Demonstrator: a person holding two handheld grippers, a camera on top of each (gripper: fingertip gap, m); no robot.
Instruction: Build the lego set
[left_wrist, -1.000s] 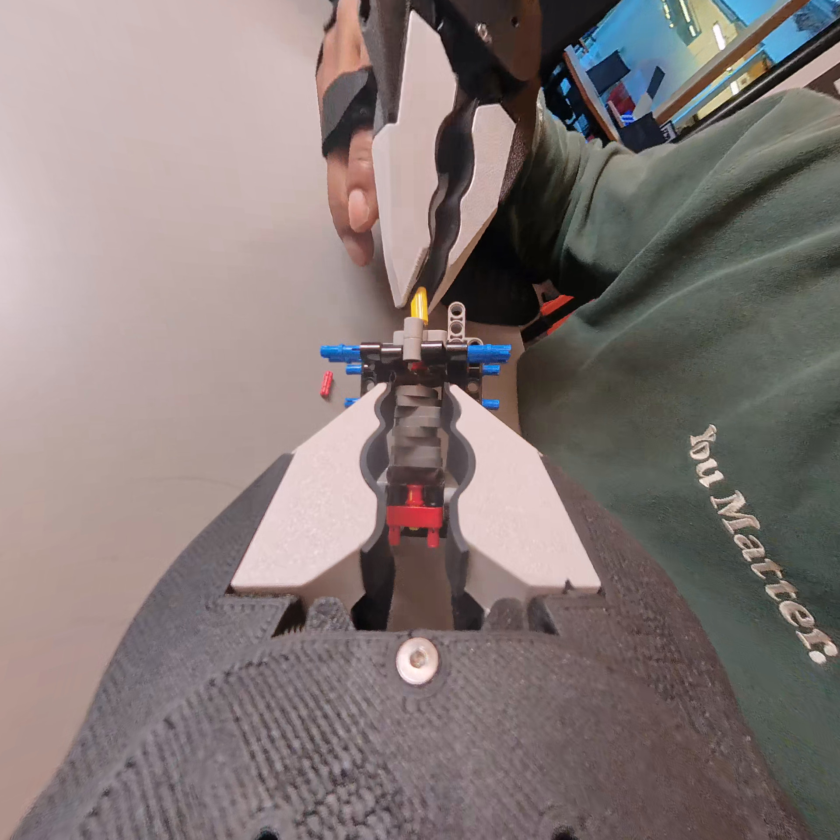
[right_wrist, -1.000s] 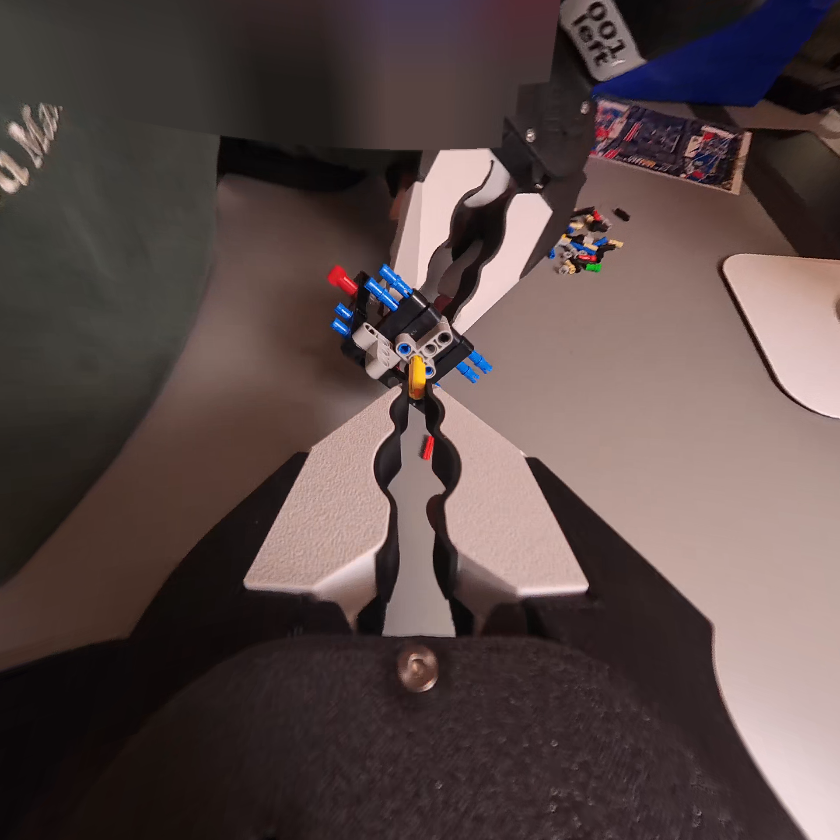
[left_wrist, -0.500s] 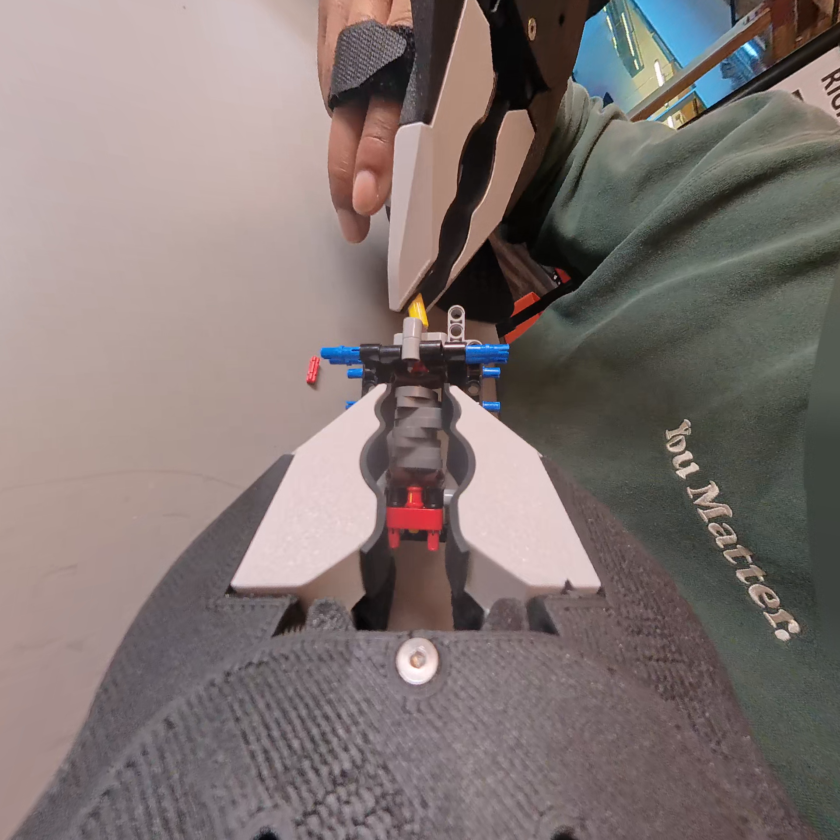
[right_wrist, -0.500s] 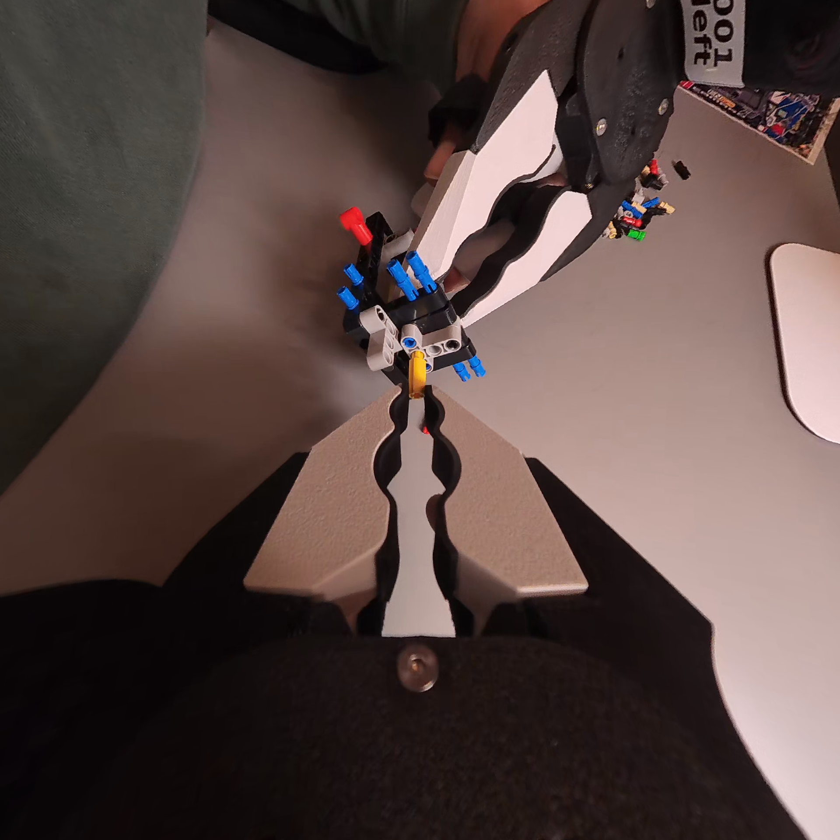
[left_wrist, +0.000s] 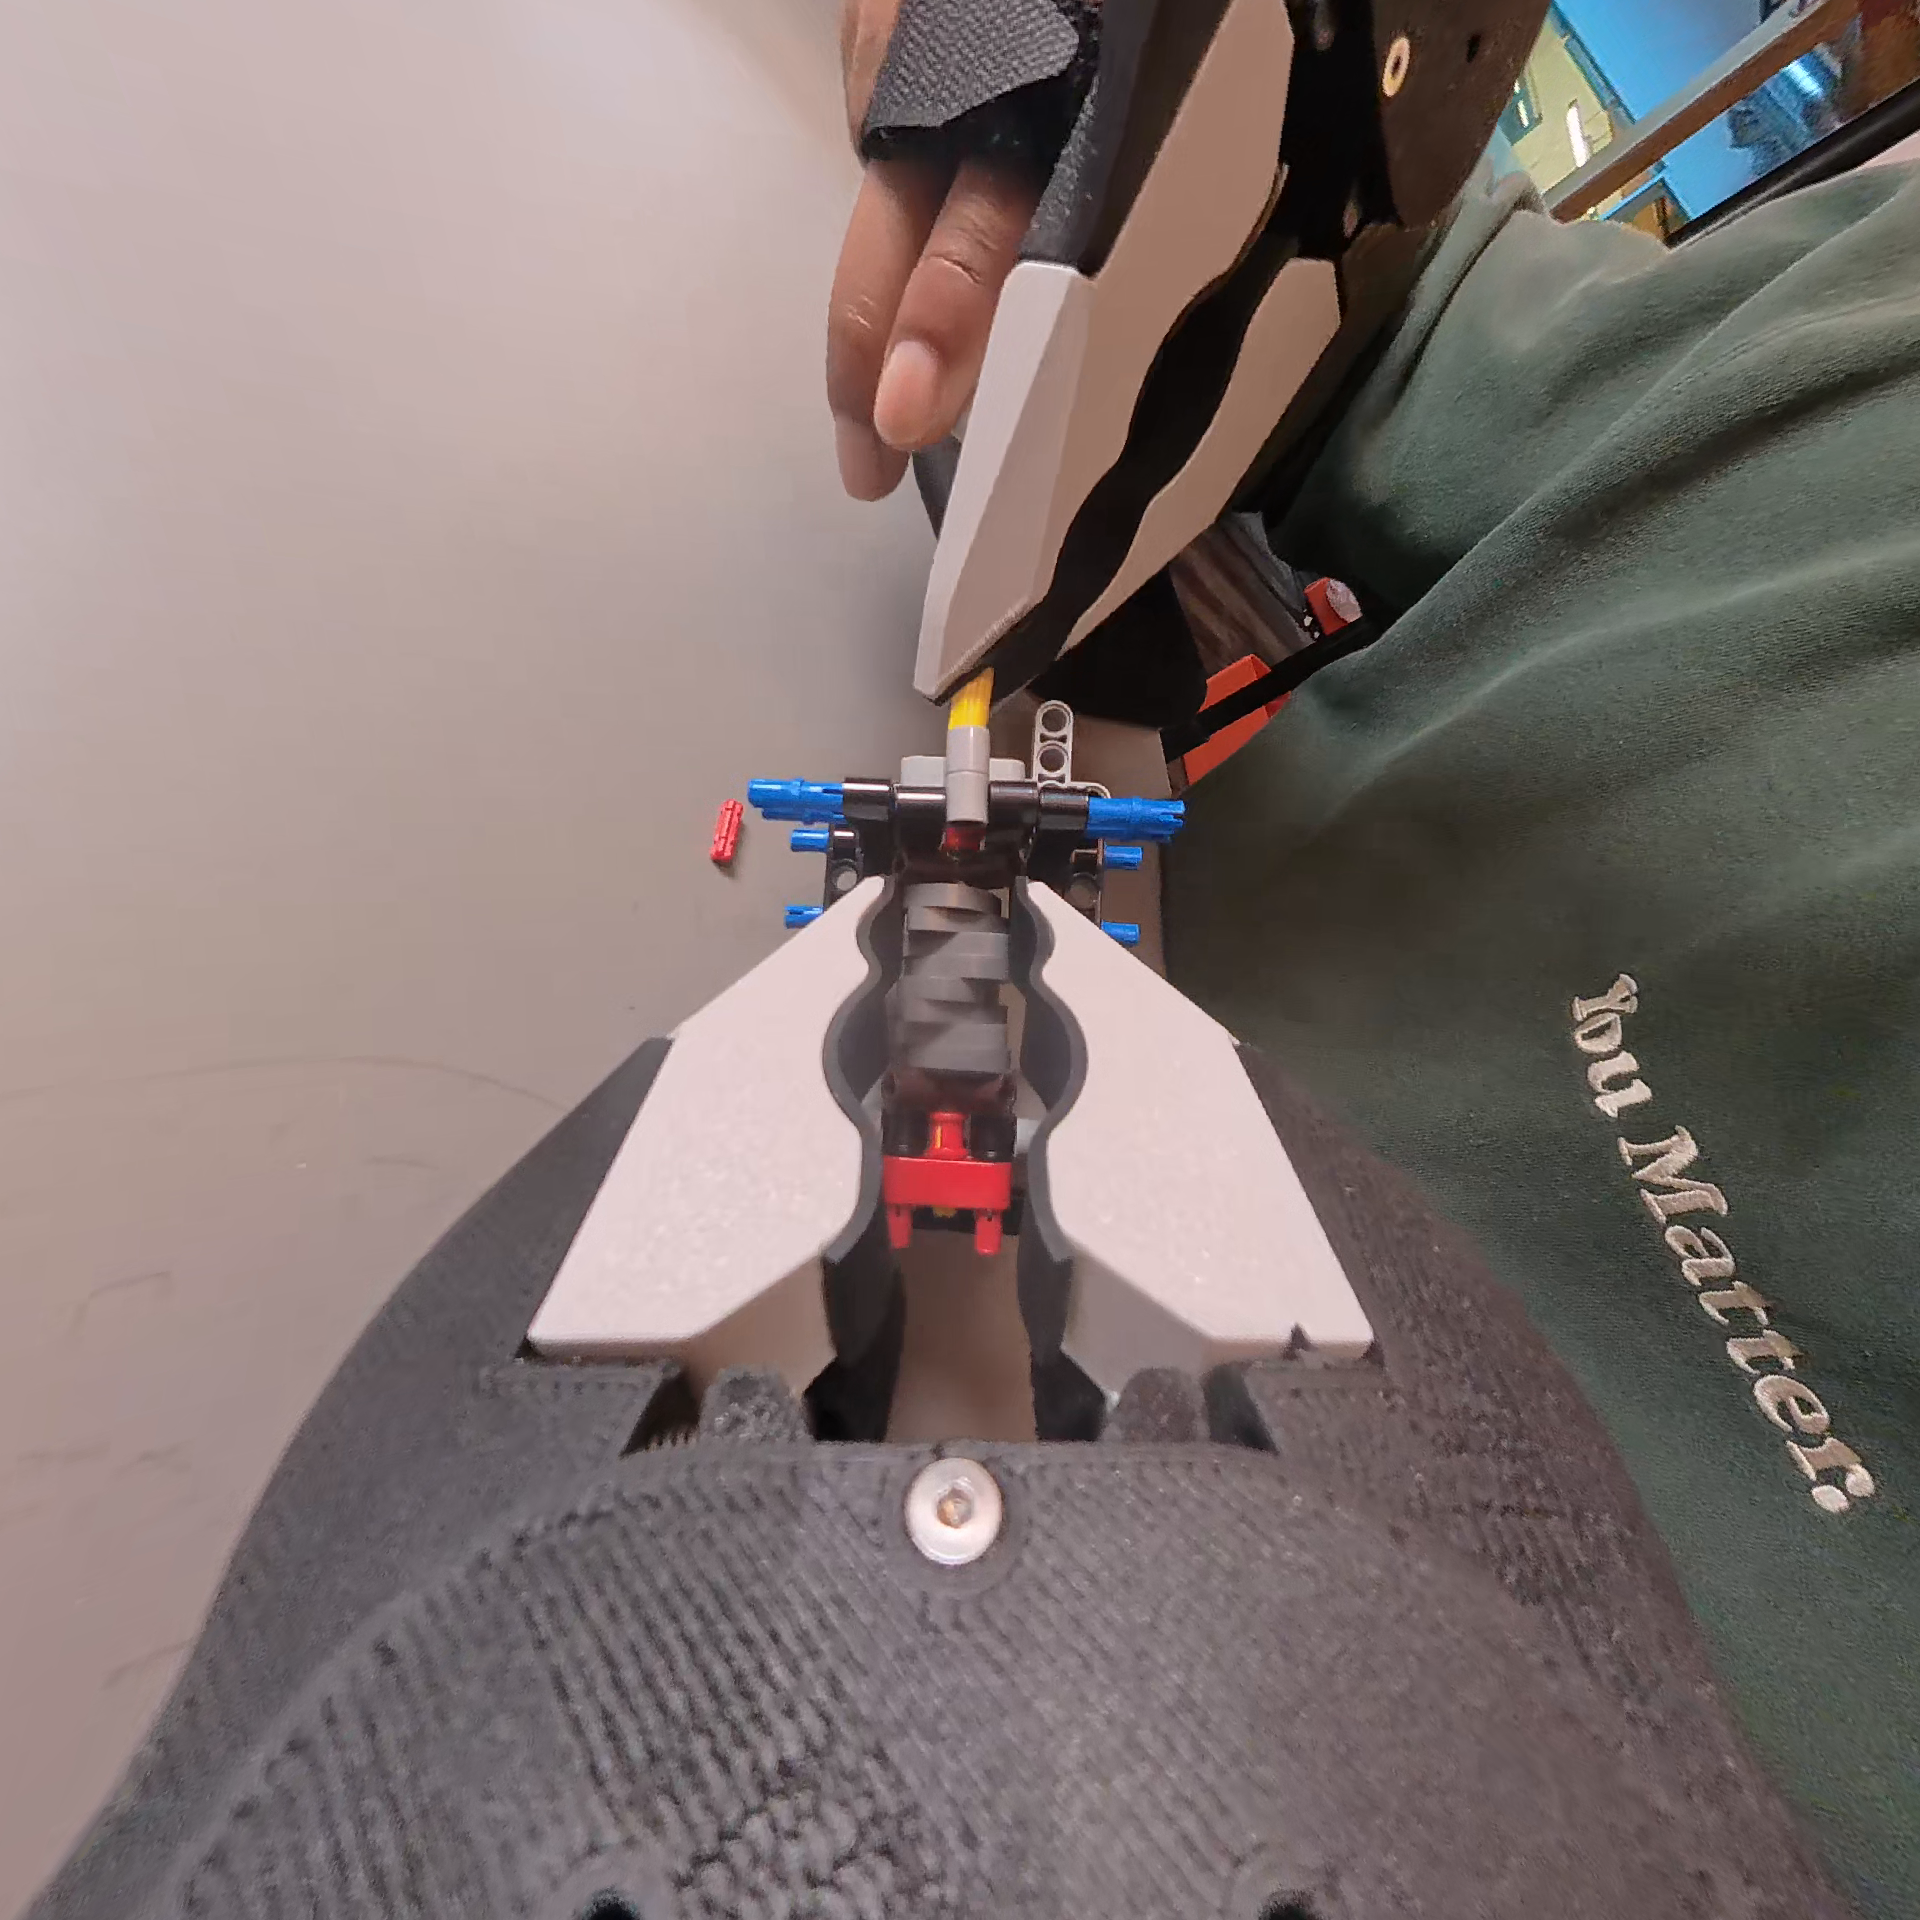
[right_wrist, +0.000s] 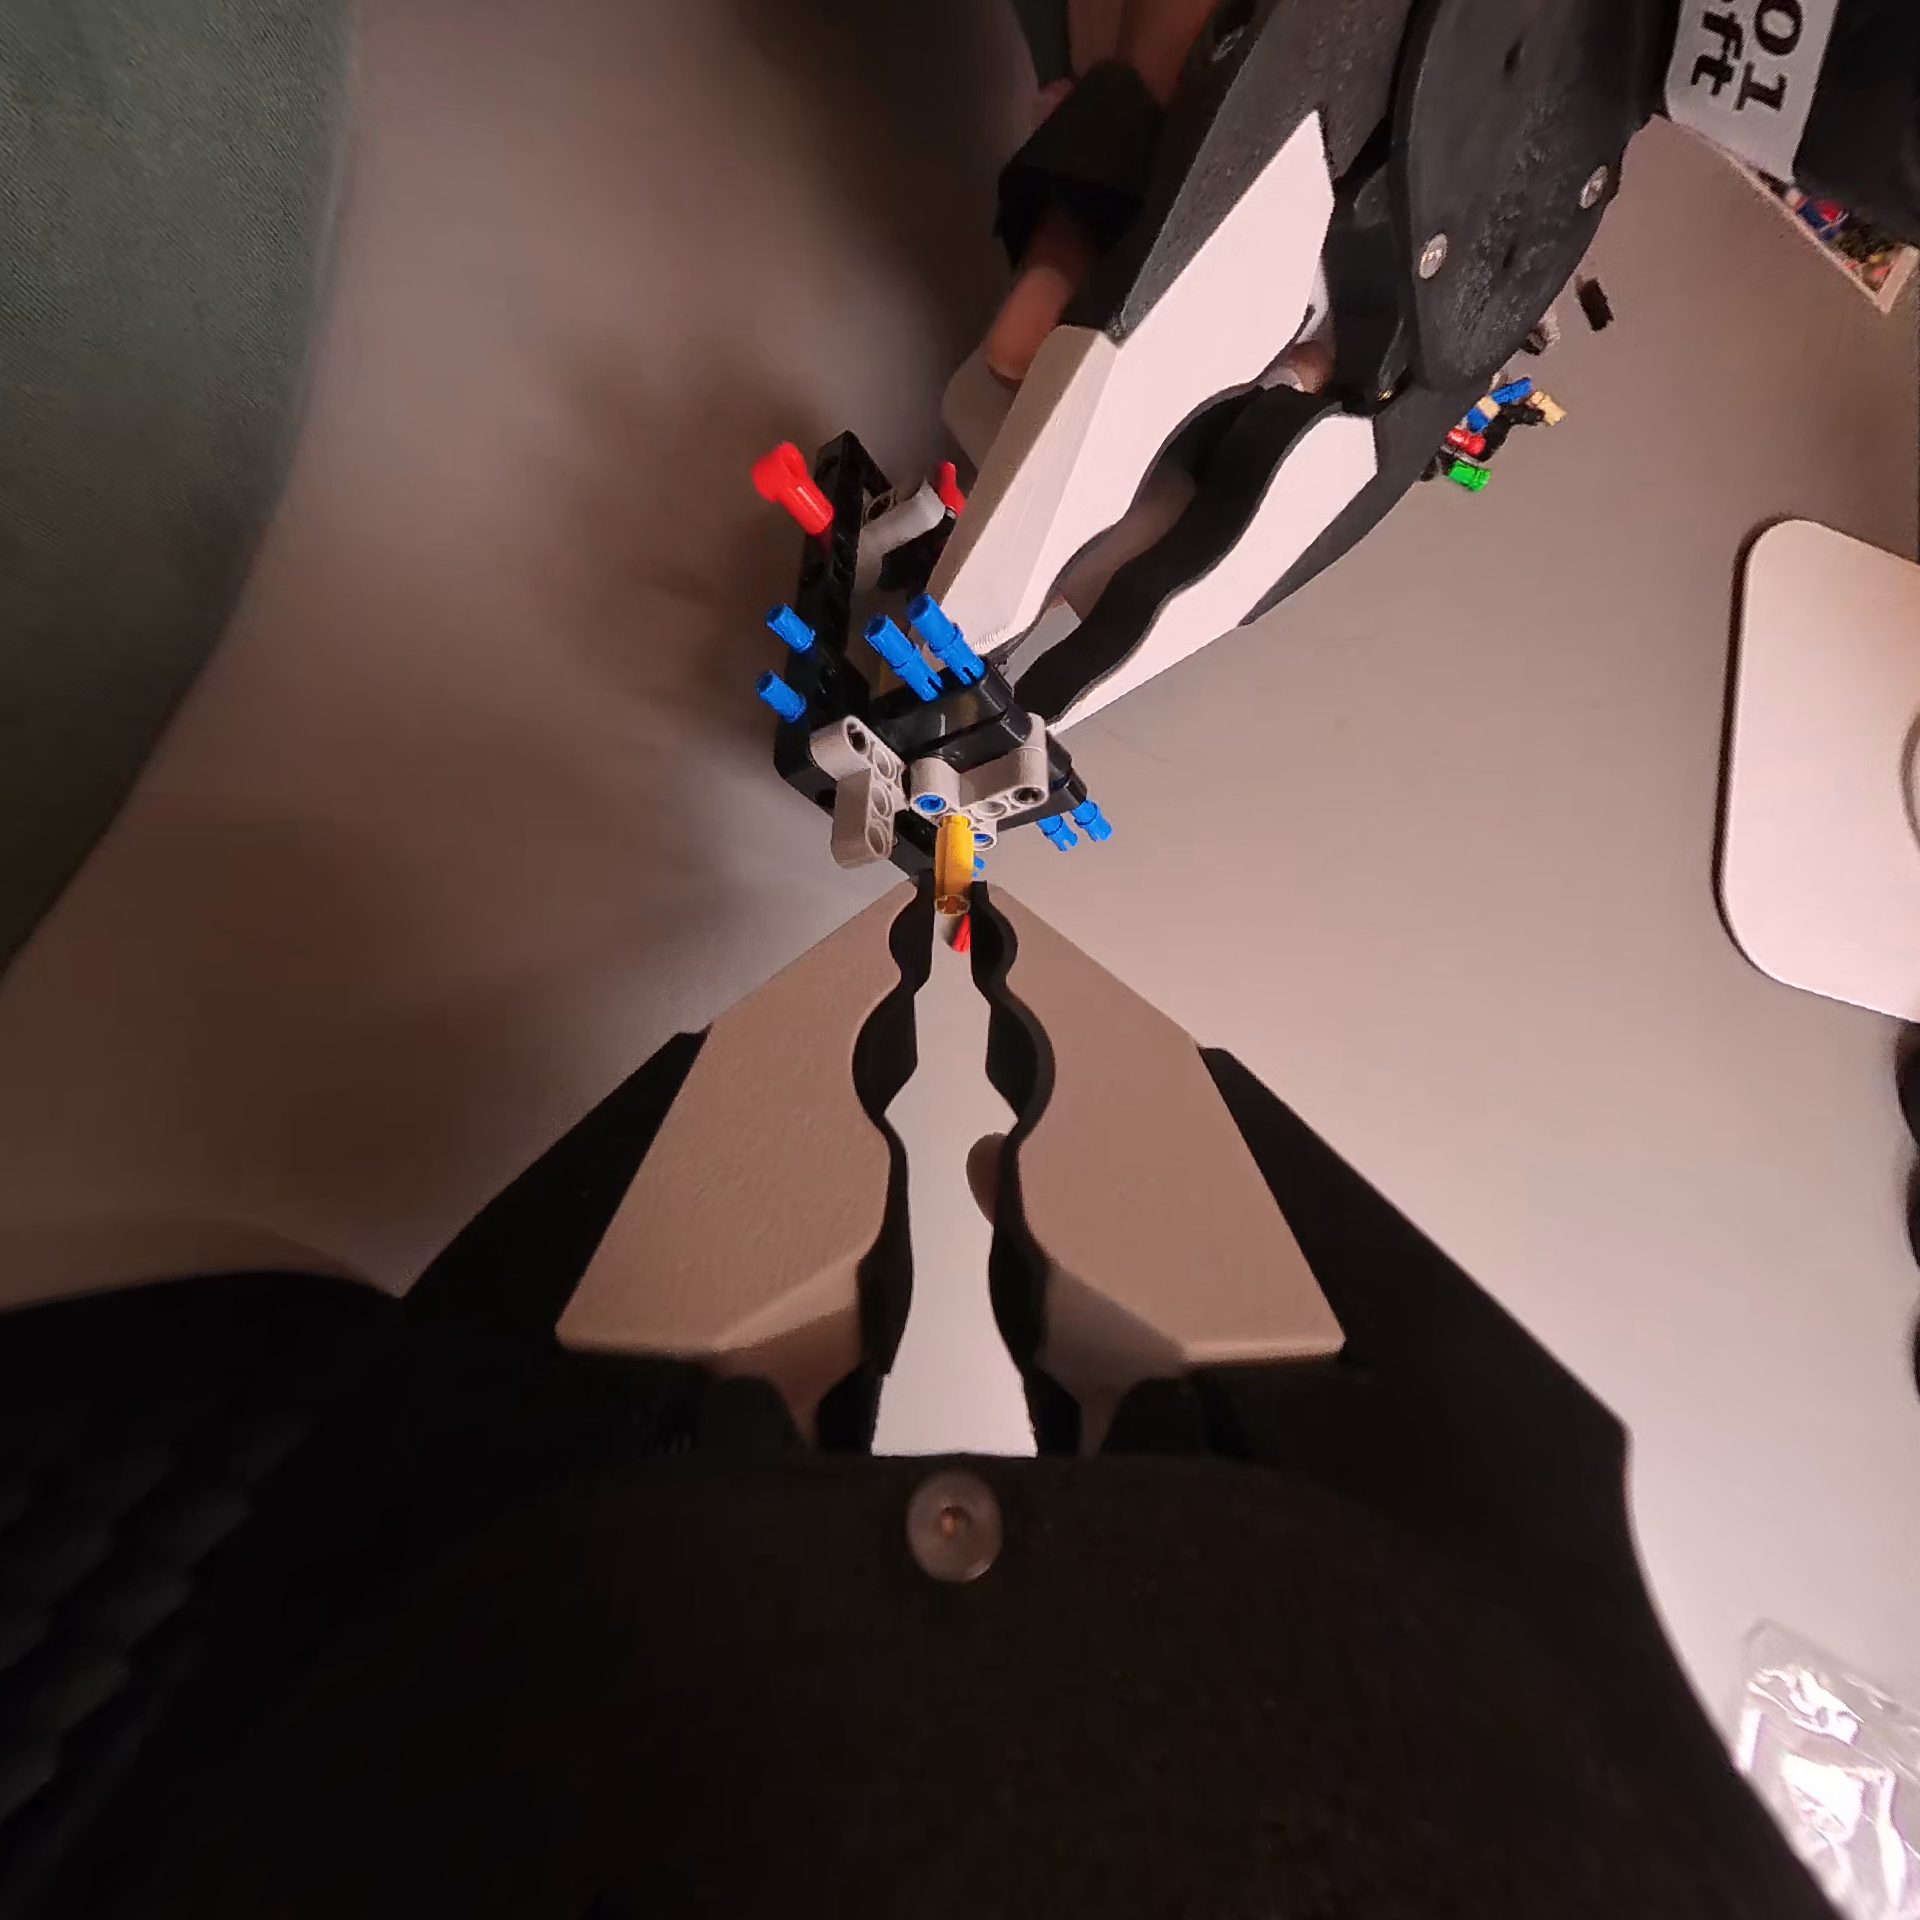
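Note:
My left gripper (left_wrist: 954, 899) is shut on a lego assembly (left_wrist: 951, 997): a black frame with blue pins, a dark grey spiral part and a red piece. It shows in the right wrist view (right_wrist: 914, 748) too, held by the left gripper (right_wrist: 1023, 675). My right gripper (right_wrist: 948, 899) is shut on a yellow axle (right_wrist: 951, 857) whose far end sits in a grey connector on the assembly. In the left wrist view the right gripper (left_wrist: 961, 691) comes down from above onto the yellow axle (left_wrist: 971, 707).
A small red pin (left_wrist: 726, 830) lies on the grey table (left_wrist: 364, 520) left of the assembly. A pile of loose lego pieces (right_wrist: 1486, 436) lies far right. A white board (right_wrist: 1829, 769) sits at the right edge. A clear plastic bag (right_wrist: 1829, 1766) is at bottom right. A person's green sweatshirt (left_wrist: 1558, 727) is close. The grippers are tip to tip, or close to it.
The two grippers have drawn closer together and the assembly has tilted in the right wrist view. The yellow axle stays in the right gripper, its end at the grey connector.

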